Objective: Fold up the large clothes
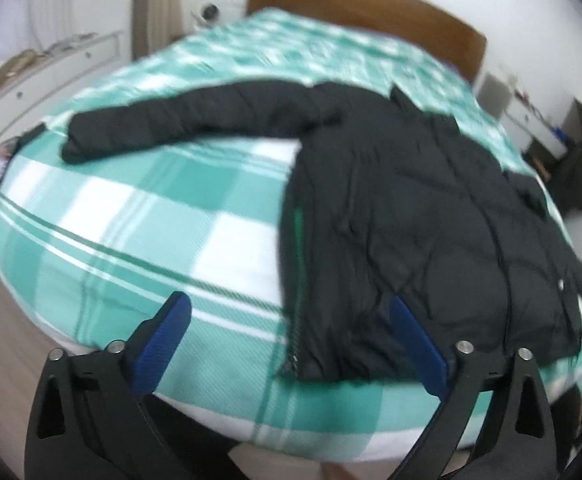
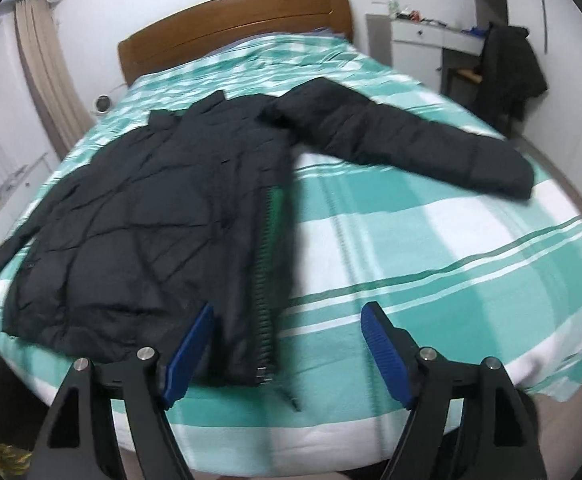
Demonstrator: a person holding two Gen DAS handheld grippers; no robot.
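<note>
1. My left gripper (image 1: 287, 320) is spread wide and holds nothing; its blue pads (image 1: 163, 344) hang above the near edge of the bed (image 1: 131, 240).
2. My right gripper (image 2: 287, 332) is just as wide open and also empty, hovering at the same near edge.
3. The jacket (image 1: 411, 208) lies flat on the bed, hem toward me, collar toward the headboard (image 2: 231, 20). Its long axis runs from me straight away to the headboard.
4. The left view shows one sleeve (image 1: 179, 120) stretched out sideways to the left of the jacket body, well apart from my left gripper and farther up the bed.
5. The right view shows the other sleeve (image 2: 411, 140) reaching out to the right of the body, likewise up-bed from my right gripper.
6. The hem corner with the zip end (image 2: 263, 376) sits between my right gripper's fingers, so that hand looks nearest to cloth; the left pad overlaps the hem in its own view.
7. I judge folding has not begun: each sleeve belongs to the hand on its own side.
</note>
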